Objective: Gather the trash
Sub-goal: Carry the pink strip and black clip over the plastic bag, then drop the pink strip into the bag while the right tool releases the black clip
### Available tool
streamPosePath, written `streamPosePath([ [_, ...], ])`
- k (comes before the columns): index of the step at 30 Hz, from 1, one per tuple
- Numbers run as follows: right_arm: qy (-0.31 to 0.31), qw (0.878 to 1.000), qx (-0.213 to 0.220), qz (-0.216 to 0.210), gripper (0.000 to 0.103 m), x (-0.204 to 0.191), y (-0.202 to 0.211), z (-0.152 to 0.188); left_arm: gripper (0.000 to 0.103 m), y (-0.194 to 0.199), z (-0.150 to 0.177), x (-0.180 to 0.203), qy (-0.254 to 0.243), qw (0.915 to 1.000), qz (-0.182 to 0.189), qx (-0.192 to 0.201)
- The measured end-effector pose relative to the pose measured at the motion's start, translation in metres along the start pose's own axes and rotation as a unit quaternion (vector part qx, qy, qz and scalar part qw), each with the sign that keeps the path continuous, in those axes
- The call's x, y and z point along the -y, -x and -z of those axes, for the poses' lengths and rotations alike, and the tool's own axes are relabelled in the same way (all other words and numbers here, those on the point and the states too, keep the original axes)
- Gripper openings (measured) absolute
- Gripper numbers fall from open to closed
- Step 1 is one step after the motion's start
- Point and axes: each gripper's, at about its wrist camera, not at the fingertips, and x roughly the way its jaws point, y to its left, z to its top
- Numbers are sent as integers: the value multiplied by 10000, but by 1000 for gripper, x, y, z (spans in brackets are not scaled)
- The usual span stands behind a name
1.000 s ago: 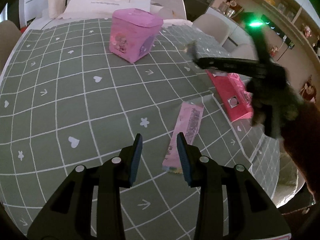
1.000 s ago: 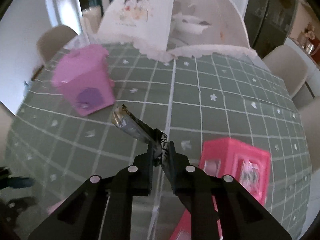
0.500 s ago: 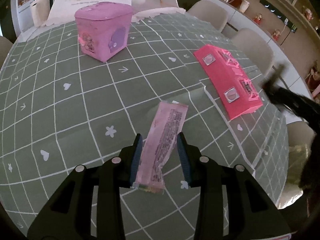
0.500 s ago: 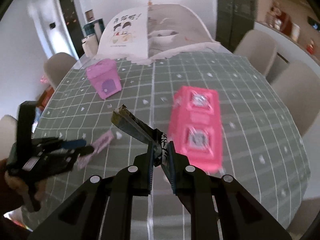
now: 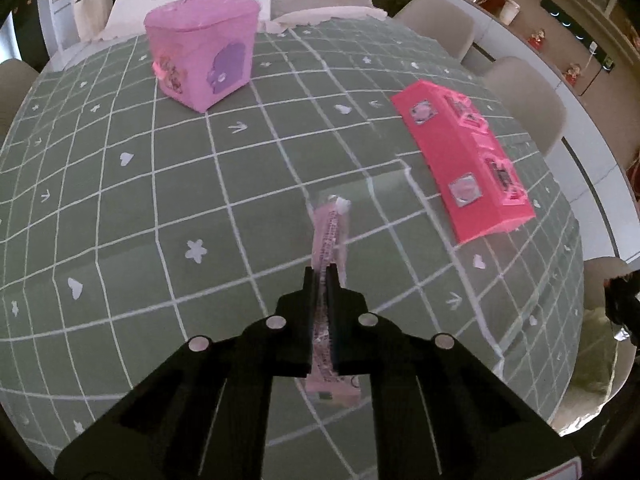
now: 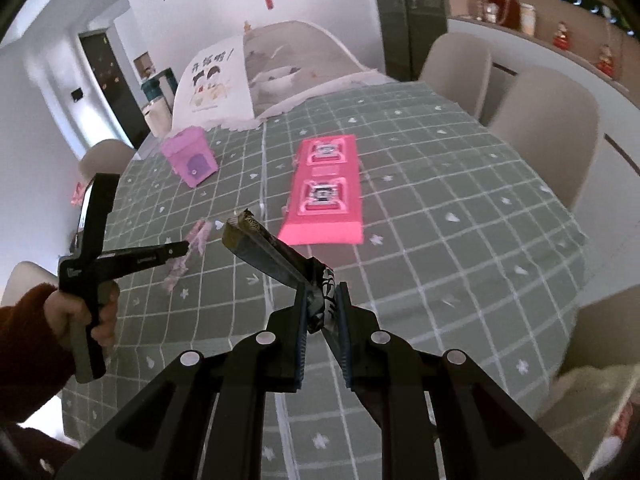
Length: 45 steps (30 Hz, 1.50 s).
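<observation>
Over tablecloth (image 5: 120, 208), pink wrapper (image 5: 330, 236) between jaws.

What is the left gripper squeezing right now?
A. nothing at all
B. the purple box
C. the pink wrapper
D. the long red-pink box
C: the left gripper has its fingers shut on the pink wrapper, which sticks out ahead of them, while the purple box and the long red-pink box sit apart on the tablecloth.
</observation>
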Motion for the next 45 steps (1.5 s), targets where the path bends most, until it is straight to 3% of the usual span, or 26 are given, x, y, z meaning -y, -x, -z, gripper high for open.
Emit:
streamPosePath([
  [4, -96, 9996, 238, 97, 15, 20, 34, 10, 4, 28, 5, 27, -60, 9995, 233, 198],
  [9, -186, 9980, 534, 286, 15, 45, 75, 22, 4, 71, 14, 88, -440, 9953, 679, 524],
  [18, -476, 9908, 989, 790, 15, 100, 151, 61, 4, 113, 50, 235, -1404, 9719, 1784, 621],
  [30, -1082, 9703, 1371, 1674, 15, 179, 237, 134, 4, 101, 120, 391, -2446, 9308, 2713, 107],
  [39, -1657, 9539, 1426, 2058, 15, 220, 264, 179, 5, 58, 148, 463, -2712, 9162, 2911, -474],
  [41, -1771, 9510, 1436, 2086, 15, 227, 266, 185, 10, 51, 155, 475, -2761, 9114, 3002, -545],
  [42, -1823, 9497, 1440, 2100, 15, 230, 266, 188, 18, 48, 156, 477, -2741, 9104, 3049, -547],
  [43, -1855, 9490, 1440, 2105, 15, 233, 266, 191, 28, 45, 157, 479, -2719, 9108, 3056, -566],
  [45, -1923, 9479, 1422, 2105, 15, 237, 263, 195, 33, 41, 156, 481, -2637, 9139, 3026, -608],
])
